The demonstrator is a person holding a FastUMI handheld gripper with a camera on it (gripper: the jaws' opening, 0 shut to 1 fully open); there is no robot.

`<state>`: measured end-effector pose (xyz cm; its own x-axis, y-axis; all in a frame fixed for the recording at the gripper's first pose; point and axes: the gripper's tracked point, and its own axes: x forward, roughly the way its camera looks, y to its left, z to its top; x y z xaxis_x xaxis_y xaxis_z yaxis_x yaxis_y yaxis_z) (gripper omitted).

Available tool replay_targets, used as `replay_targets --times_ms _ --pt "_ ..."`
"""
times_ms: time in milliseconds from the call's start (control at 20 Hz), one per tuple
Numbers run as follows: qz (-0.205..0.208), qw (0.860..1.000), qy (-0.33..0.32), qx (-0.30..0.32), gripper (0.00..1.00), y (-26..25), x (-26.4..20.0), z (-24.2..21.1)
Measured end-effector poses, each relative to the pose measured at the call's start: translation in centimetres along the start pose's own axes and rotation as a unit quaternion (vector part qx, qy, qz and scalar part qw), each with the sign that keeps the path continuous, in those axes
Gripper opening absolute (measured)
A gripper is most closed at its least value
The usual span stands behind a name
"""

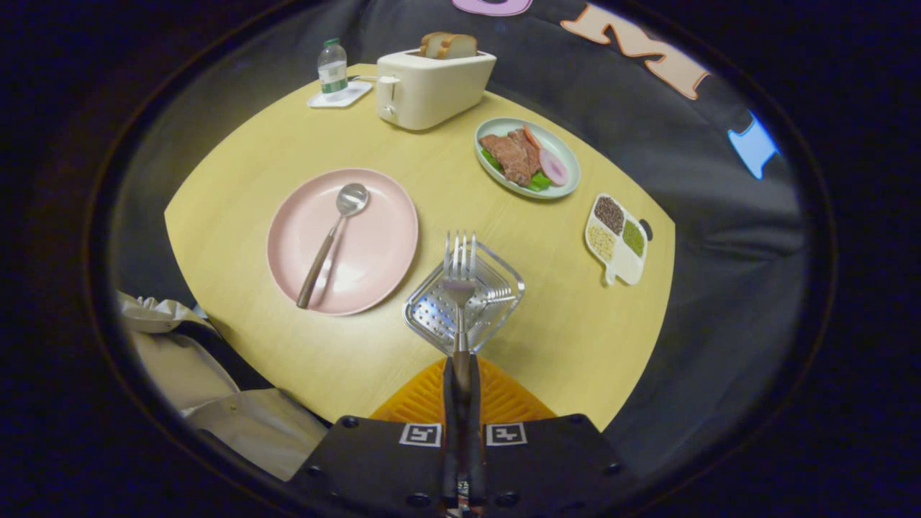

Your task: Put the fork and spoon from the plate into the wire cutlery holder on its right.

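Your tool (460, 367) is closed tight on the handle of the fork (459, 277), both fingers pressing it, tines pointing ahead over the wire cutlery holder (496, 298). The spoon (334, 241) lies on the pink plate (381, 237), left of the holder, on the table (575, 331).

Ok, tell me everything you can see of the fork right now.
The fork is metal, with four shiny tines and a darker, wood-like handle. The tongs are shut on that handle, so it points straight ahead of them, tines foremost. It hangs over the wire holder, its tines reaching past the holder's far edge; whether it touches the wire I can't tell. The plate lies to its left.
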<state>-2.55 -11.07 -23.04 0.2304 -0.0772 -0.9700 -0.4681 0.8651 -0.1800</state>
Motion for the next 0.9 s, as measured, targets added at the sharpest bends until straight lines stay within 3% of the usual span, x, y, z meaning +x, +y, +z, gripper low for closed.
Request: replay_targets --times_ms 250,600,750,900 --pt "0.0 1.0 0.025 0.002 0.11 -0.7 0.8 -1.0" --pt "0.007 1.0 0.0 0.025 0.17 -0.3 0.7 0.5" --pt "0.004 0.999 -0.016 0.037 0.43 -0.3 0.2 1.1" --pt "0.003 0.998 -0.046 0.054 0.55 0.1 -0.1 1.8"
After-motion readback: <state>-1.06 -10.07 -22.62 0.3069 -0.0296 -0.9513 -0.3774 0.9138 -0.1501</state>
